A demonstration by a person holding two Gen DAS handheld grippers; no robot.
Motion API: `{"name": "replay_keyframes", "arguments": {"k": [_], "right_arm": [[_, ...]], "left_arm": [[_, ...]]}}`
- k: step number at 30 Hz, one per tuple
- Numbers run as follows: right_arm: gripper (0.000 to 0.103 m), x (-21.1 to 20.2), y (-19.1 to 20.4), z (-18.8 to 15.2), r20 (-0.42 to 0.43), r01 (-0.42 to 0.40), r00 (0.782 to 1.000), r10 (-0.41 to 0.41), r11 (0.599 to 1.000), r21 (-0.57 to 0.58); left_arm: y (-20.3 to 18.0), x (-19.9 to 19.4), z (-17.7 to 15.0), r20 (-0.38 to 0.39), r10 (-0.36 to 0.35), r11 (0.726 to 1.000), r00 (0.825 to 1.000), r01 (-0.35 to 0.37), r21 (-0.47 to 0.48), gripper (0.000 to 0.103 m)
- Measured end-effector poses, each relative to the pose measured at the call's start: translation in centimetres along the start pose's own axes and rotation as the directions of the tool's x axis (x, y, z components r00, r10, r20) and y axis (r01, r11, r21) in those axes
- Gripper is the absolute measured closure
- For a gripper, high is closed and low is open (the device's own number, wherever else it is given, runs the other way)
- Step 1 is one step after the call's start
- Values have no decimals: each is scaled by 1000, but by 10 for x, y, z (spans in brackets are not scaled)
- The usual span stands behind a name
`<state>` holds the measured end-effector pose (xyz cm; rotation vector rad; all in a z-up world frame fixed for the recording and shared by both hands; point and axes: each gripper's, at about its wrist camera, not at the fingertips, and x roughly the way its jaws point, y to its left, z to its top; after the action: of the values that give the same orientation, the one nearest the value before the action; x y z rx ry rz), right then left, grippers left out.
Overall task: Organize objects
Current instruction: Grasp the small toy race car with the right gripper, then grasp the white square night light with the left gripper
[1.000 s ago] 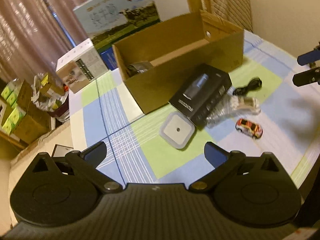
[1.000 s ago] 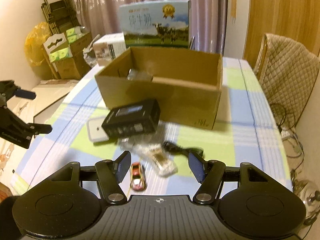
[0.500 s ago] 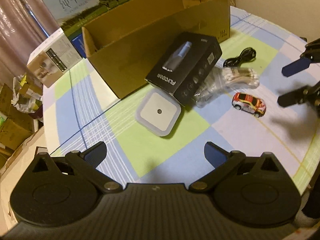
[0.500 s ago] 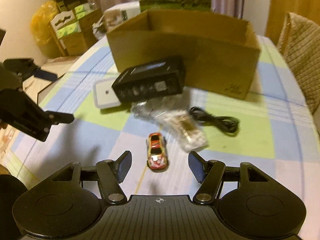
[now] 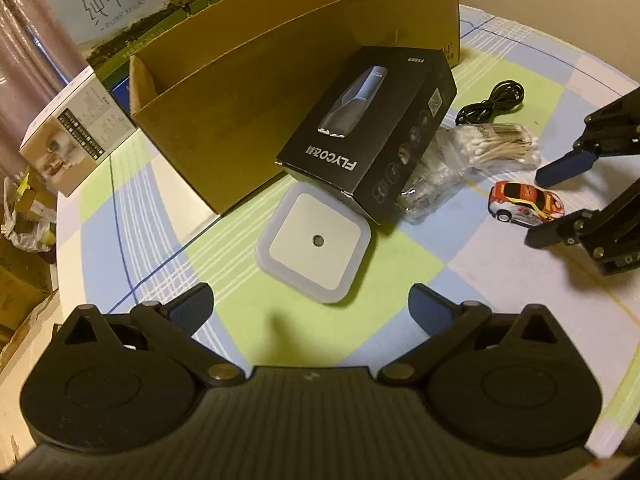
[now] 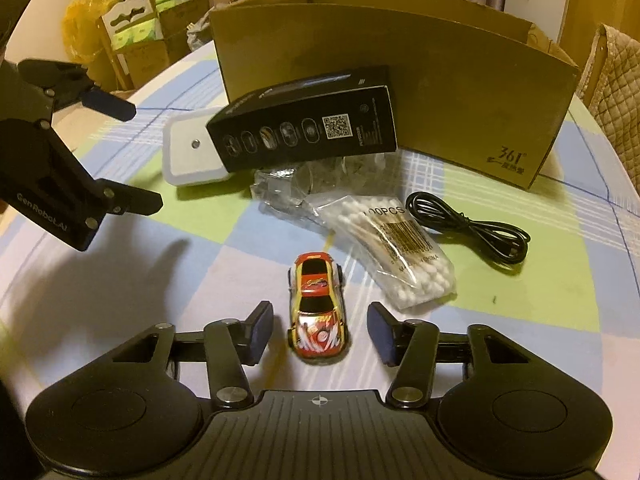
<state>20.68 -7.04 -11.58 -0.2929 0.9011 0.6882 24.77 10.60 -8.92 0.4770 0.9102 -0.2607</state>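
1. While its jaws are closing, the right gripper (image 6: 319,334) straddles the toy car (image 6: 318,307) on the checked tablecloth (image 6: 120,264); the pads stand on either side of the car with a visible gap each side, so it is not yet gripped
2. The left gripper (image 5: 310,304) hangs spread wide with nothing between its fingers, just short of the white square night light (image 5: 316,242)
3. One corner of the night light lies under the black FLYCO box (image 5: 368,140), which leans against the front wall of the open cardboard box (image 5: 256,92)
4. A clear bag of cotton swabs (image 6: 394,240) lies just beside the car, its crumpled end tucked under the black box
5. A coiled black cable (image 6: 468,224) rests to the right of the swabs, near the cardboard box
6. Behind the cardboard box stand a milk carton case (image 5: 132,4) and a small white product box (image 5: 76,136)
7. The toy car points its nose toward the right gripper's camera
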Motion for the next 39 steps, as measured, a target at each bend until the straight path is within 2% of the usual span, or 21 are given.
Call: {"name": "replay_keyframes", "arguments": {"k": [3,7,11,16,26,29,30,35,39], "right_arm": [[59,3,2,2,13,6,1000,-6,1000,-21],[75,5,6,7,9,8,1000,-7,998,-55],[76,6,9,11,-11,16,1000,-17,998,-65],[76,4,9,14,-11,5,1000,-5,999,-46],[76,4,6,16,-10,3,1000,-3,1000,-30],[76,5,5,16,-14,5,1000,-5,1000,-25],[76,5,5,16,-15,5,1000,-6,1000,-22],[76,3,3,16,-14,1,1000,-1,1000,-14],[76,-2,1,17,-13,2,1000,-2,1000,-6]], "left_arm": [[0,6,1,8,-11,1000,1000,11,15,1],[-2,12,1,14,-30,999,999,30,32,1],[-3,17,2,14,-53,997,998,52,50,2],[-9,22,4,22,-49,992,999,46,116,8],[-13,39,12,33,25,964,999,-33,265,18],[-14,42,16,33,27,958,999,-35,284,32],[-14,43,18,27,23,958,999,-30,286,37],[-14,41,21,-15,10,965,1000,-5,261,39],[-14,29,18,-58,-25,988,998,33,152,39]]}}
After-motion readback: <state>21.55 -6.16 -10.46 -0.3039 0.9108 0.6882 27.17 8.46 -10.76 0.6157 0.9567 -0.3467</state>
